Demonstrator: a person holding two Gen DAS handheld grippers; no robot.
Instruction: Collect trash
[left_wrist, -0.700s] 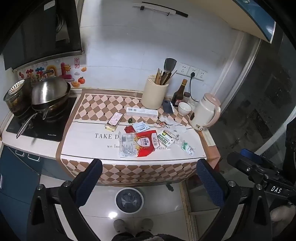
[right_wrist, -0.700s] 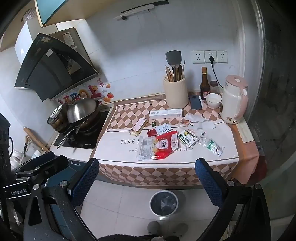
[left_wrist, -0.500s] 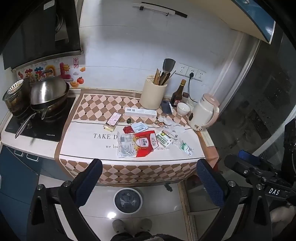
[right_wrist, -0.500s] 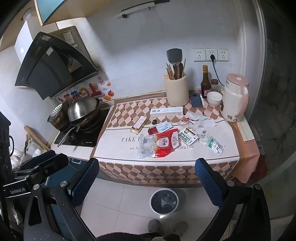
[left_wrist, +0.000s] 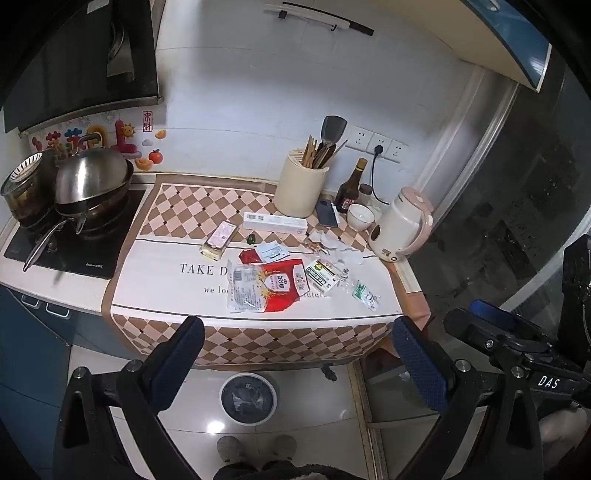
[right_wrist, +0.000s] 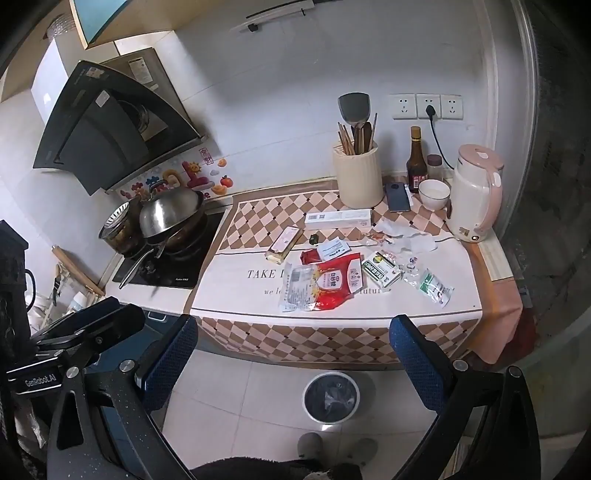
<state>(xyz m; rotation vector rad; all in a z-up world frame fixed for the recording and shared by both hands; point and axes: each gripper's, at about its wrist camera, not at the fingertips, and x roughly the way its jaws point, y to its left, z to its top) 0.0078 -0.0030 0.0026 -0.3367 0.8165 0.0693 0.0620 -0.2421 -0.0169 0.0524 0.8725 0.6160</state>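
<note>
The trash lies scattered across the middle and right of the counter: a crinkly red and clear plastic bag (left_wrist: 267, 286) lies flat near the front edge, with a small green and white carton (left_wrist: 322, 274) just to its right and a soft green and white sachet (left_wrist: 365, 294) further right again. Behind them sit crumpled white tissue (left_wrist: 338, 245), a small white packet (left_wrist: 272, 252) and a long white box (left_wrist: 275, 222); a flat cream bar in pink wrap (left_wrist: 218, 239) lies to the left. All rest on a smooth checked cloth (left_wrist: 177, 206) in brown and pink that hangs over the counter's front. On the tiled floor below stands a round white bin (left_wrist: 248, 398) lined with a dark bag. The left gripper (left_wrist: 295, 354) hangs back from the counter, its blue textured pads spread wide with nothing between them; the right gripper (right_wrist: 293, 356) is the same, wide apart and empty. Behind the trash stand a ribbed cream utensil pot (left_wrist: 301, 190), a dark glass bottle (left_wrist: 351, 190), a white bowl (left_wrist: 360, 216) and a glossy pink and cream kettle (left_wrist: 400, 230). A steel wok lid (left_wrist: 92, 173) shines on the black hob. Only the right view shows the whole slanted black hood (right_wrist: 110, 133), and a wooden rolling pin (right_wrist: 75, 269) beside the hob; the left view alone shows the blue cabinet edge (left_wrist: 517, 40) overhead.
</note>
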